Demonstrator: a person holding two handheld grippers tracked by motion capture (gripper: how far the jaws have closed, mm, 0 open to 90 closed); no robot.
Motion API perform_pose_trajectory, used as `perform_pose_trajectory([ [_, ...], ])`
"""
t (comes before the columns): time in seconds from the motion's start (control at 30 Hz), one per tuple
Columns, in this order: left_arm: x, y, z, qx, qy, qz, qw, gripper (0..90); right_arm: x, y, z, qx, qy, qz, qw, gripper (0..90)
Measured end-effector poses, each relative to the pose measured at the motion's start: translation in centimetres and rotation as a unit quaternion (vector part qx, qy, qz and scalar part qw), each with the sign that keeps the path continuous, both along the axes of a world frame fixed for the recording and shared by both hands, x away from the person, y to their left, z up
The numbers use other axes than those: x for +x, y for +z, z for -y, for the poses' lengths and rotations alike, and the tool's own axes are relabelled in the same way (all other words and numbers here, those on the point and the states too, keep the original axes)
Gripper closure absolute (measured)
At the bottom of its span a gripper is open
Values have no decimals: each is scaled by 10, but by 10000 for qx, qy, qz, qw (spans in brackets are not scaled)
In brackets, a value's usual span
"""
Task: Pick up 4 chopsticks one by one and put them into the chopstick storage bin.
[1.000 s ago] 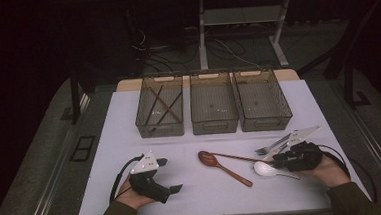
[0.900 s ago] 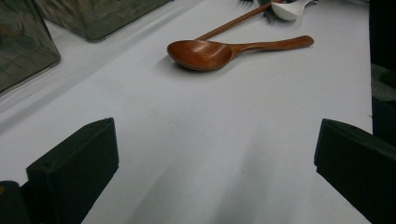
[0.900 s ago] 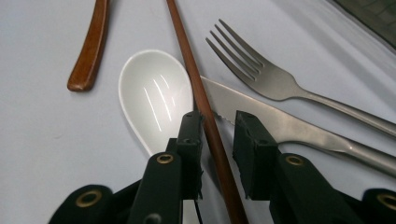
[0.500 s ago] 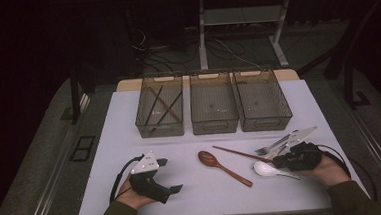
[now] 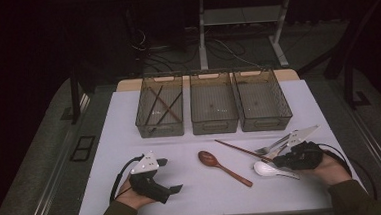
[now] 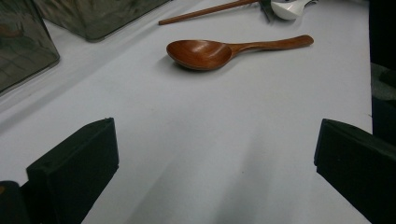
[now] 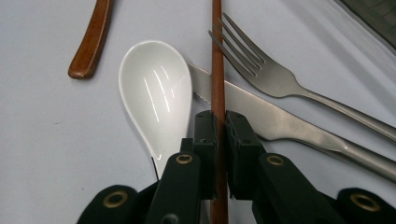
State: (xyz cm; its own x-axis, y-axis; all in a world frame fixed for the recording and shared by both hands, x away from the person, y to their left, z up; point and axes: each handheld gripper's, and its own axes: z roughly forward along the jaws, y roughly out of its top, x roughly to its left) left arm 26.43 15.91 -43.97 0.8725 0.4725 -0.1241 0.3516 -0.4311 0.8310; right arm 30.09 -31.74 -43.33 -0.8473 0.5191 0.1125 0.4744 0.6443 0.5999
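Note:
My right gripper (image 7: 220, 116) is shut on a brown wooden chopstick (image 7: 217, 56); its jaws have just been closing with the stick between them. The chopstick lies over a steel knife (image 7: 261, 114), with a white ceramic spoon (image 7: 156, 98) to its left and a fork (image 7: 275, 79) to its right. In the high view this right gripper (image 5: 281, 159) sits low at the table's right front, by the white spoon (image 5: 267, 169) and chopstick (image 5: 236, 149). A wooden spoon (image 5: 222, 166) lies mid-table. My left gripper (image 5: 168, 176) rests open at the left front, nothing between its jaws, facing the wooden spoon (image 6: 210, 51).
Three clear bins stand in a row at the back: the left bin (image 5: 161, 130) holds a few chopsticks, the middle bin (image 5: 215, 128) and right bin (image 5: 267, 125) look bare. The table's front edge runs just under both hands.

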Motion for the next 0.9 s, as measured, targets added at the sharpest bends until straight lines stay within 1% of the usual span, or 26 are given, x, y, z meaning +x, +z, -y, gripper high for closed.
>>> perform_pose_trajectory([
  [0.23,0,0,0,15,-5,-2,10000,0,-3,7,-1,134,85,49,9999,837],
  [0.33,0,0,0,13,3,-6,10000,0,-5,12,-1,266,101,131,9995,837],
  [0.43,0,0,0,19,-5,-5,10000,0,-7,18,-2,374,81,255,9989,837],
  [0.53,0,0,0,21,-1,-4,10000,0,-8,21,-2,481,36,304,9984,837],
  [0.67,-1,0,0,7,22,-5,10000,0,-8,24,-3,514,17,359,9980,837],
  [0.77,0,0,0,34,9,0,10000,0,-8,26,-4,564,-20,374,9977,837],
  [0.9,0,0,0,26,9,-6,10000,0,-8,28,-5,690,-69,381,9969,837],
])
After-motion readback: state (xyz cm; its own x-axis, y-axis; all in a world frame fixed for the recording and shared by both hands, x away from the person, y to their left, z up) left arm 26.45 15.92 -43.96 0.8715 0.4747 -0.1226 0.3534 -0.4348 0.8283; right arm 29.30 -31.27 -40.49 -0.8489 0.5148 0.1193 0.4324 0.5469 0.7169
